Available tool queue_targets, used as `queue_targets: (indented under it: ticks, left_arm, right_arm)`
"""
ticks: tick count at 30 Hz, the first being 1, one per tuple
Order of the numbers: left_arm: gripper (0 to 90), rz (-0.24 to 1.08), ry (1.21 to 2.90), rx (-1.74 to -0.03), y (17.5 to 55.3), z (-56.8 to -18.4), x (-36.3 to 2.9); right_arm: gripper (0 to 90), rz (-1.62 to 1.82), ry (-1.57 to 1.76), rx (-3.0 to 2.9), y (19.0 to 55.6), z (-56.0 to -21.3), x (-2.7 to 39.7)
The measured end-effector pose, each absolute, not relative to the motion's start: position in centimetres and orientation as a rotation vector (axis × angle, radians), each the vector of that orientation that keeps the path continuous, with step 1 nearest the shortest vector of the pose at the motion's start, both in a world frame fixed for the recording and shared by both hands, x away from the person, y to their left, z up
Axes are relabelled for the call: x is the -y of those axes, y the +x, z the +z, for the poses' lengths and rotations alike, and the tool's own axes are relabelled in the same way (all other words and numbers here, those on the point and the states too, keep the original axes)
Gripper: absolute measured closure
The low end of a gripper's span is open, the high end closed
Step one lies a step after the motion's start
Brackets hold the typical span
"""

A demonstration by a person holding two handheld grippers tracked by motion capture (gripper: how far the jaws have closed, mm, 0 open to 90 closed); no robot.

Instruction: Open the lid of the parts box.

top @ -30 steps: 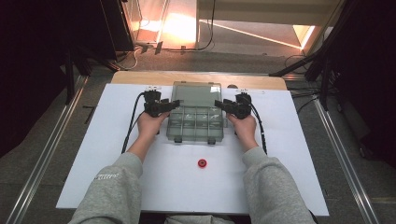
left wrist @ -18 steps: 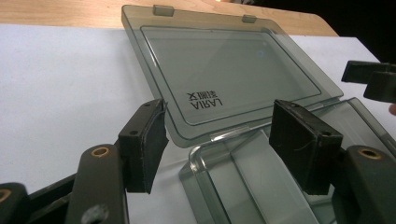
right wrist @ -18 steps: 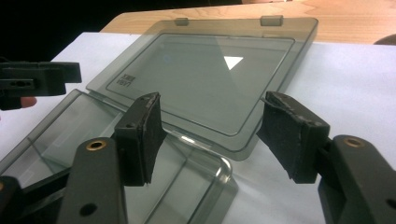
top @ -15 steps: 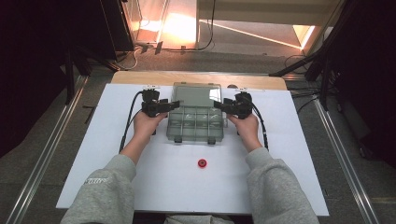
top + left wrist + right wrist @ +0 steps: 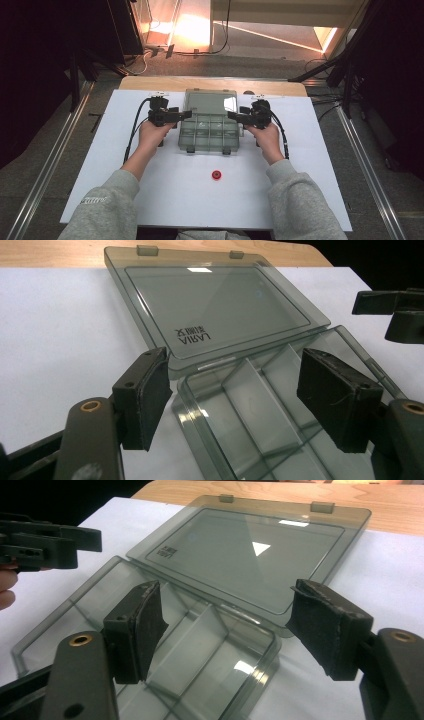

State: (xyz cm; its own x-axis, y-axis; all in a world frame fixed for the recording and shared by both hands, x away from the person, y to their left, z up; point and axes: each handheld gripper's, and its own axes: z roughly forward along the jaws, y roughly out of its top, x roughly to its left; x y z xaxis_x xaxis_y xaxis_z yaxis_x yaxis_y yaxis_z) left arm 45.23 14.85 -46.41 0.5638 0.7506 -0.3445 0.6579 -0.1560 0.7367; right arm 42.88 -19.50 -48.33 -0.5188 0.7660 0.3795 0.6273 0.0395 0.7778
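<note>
- left gripper (image 5: 186,114) sits at the left edge of the box, jaws spread wide, nothing between them, pads over the box's near-left corner in the left gripper view
- clear smoky-grey plastic organiser box (image 5: 209,134) with dividers sits mid-counter, its flat see-through lid (image 5: 210,102) flipped open and lying back
- small red round cap-like thing (image 5: 216,175) lies on the white counter (image 5: 100,170), nearer the person, apart from the box
- right gripper (image 5: 233,115) at the box's right edge, jaws wide too, empty
</note>
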Motion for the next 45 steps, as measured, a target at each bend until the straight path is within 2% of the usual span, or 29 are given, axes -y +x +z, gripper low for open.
queue_targets:
  ticks: [10,29,45]
  left_arm:
    - [28.6,0.186,1.973,-1.069,44.1,-45.8,-14.8]
    - [28.6,0.092,2.012,-1.026,41.8,-45.2,-15.7]
    - [28.6,0.104,2.009,-0.973,39.6,-45.2,-16.4]
  right_arm:
    - [29.2,1.485,1.440,-2.177,41.7,-47.8,19.8]
    - [27.6,1.464,1.369,-2.271,39.1,-47.1,19.4]
    - [23.6,1.495,1.319,-2.297,37.0,-46.8,19.4]
